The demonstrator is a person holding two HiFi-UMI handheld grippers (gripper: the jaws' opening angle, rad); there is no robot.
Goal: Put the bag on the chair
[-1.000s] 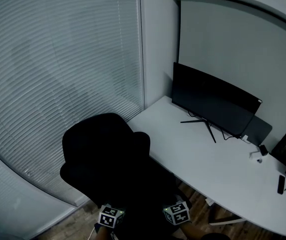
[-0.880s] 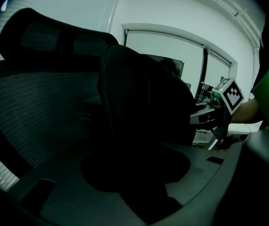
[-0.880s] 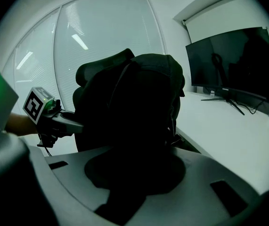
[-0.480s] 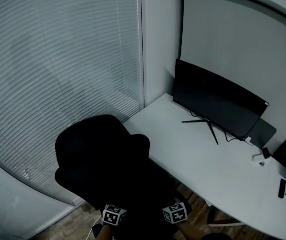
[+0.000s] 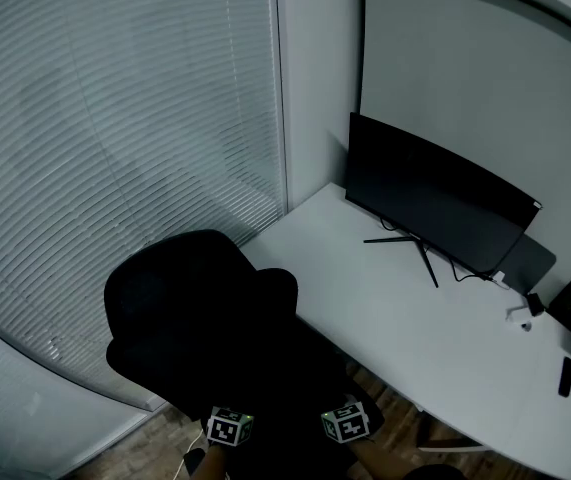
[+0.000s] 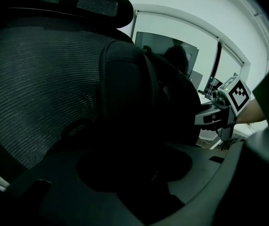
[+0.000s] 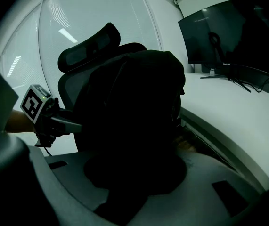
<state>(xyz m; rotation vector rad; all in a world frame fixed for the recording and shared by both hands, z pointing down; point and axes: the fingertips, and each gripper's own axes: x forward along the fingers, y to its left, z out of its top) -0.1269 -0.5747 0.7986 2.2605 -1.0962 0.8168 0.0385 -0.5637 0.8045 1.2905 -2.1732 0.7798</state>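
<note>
Far left: grey slatted blinds [image 5: 115, 148]. Right: white desk [image 5: 415, 318], curved edge close beside seat. Near left: black mesh-backed office chair [image 5: 180, 298]. On seat, leaning on backrest: black fabric backpack [image 7: 134, 102]. Left gripper [image 6: 134, 173]: parted, just been opening, dark fabric between jaws, grip likely slack. Right gripper [image 7: 134, 173]: clamped on backpack's near side. Best now: settle weight fully, then free right side, draw both straight back. Tight by desk edge; open room near only.
</note>
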